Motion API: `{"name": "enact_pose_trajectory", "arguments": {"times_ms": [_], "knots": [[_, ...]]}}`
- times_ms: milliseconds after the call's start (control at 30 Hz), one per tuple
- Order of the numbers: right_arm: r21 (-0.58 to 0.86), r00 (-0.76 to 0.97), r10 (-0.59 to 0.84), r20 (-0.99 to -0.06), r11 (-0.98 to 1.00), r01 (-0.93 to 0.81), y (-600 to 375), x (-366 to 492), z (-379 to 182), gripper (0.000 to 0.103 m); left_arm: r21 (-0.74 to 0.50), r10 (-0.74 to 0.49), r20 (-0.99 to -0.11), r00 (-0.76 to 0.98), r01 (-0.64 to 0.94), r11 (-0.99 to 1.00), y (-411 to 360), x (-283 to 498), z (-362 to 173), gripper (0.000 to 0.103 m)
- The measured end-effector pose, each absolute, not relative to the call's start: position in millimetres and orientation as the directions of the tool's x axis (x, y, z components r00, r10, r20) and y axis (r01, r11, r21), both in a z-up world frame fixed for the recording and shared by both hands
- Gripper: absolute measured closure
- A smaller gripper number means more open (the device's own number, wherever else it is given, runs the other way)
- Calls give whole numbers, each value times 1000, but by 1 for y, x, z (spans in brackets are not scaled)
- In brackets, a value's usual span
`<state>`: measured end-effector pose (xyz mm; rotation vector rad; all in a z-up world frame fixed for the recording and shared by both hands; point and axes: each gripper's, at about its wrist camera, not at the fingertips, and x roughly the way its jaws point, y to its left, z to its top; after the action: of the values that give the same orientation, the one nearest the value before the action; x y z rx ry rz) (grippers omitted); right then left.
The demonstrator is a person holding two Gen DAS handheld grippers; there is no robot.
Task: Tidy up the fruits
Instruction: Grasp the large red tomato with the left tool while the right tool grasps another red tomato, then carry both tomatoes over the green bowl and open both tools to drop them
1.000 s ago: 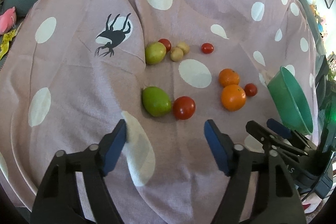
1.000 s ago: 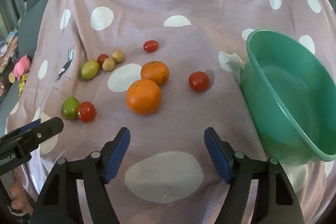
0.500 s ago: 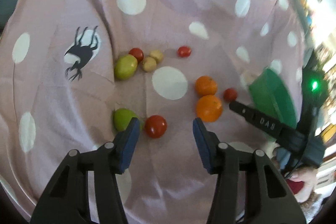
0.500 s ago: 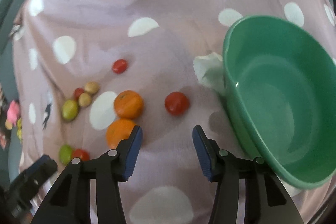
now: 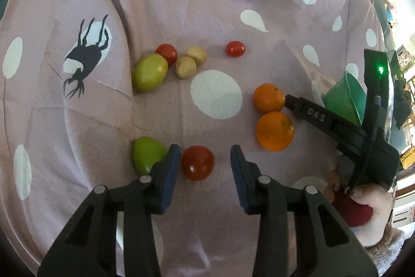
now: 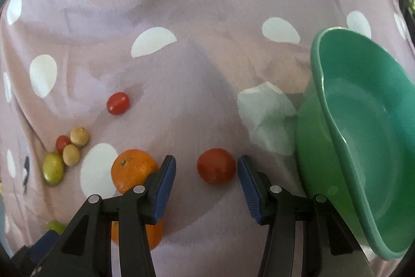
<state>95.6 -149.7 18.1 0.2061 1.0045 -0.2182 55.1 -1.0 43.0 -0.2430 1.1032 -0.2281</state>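
Fruits lie on a pink spotted cloth (image 5: 207,4). My left gripper (image 5: 205,165) is open, its jaws on either side of a red tomato (image 5: 197,162); a green fruit (image 5: 146,157) lies just left of the left finger. Two oranges (image 5: 274,131) lie to the right. My right gripper (image 6: 206,177) is open around another red tomato (image 6: 216,166), apart from it. An orange (image 6: 134,170) touches its left finger. The green bowl (image 6: 363,142) stands tilted to the right.
Further back lie a yellow-green fruit (image 5: 150,72), a small tomato (image 5: 166,53), two tan round fruits (image 5: 190,62) and a lone small tomato (image 5: 235,48). The right gripper's body (image 5: 337,126) and the hand holding it (image 5: 368,201) show in the left wrist view.
Both grippers moved forward and down toward the cloth. The left one now brackets the near tomato, the right one the tomato beside the bowl. Both stayed open, a little narrower than a second ago.
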Motion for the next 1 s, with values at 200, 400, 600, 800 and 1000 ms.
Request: {"name": "enact_pose_trajectory", "arguments": {"times_ms": [200, 400, 600, 800, 1000], "knots": [[60, 530, -94, -843, 962, 265, -154, 95, 11, 71, -263, -270, -865, 424, 75, 962, -12, 56, 35, 65], [72, 539, -76, -839, 966, 249, -152, 96, 7, 73, -255, -264, -871, 415, 76, 964, -17, 57, 27, 66], [114, 540, -27, -842, 967, 226, -152, 90, 6, 73, -252, -258, -876, 408, 70, 965, -21, 61, 19, 75], [111, 565, -29, -824, 971, 211, -149, 76, 12, 73, -253, -259, -862, 436, 73, 965, -19, 54, 22, 76], [155, 579, 24, -815, 972, 179, -149, 59, 24, 73, -263, -277, -836, 473, 96, 960, -20, 41, 40, 76]]}}
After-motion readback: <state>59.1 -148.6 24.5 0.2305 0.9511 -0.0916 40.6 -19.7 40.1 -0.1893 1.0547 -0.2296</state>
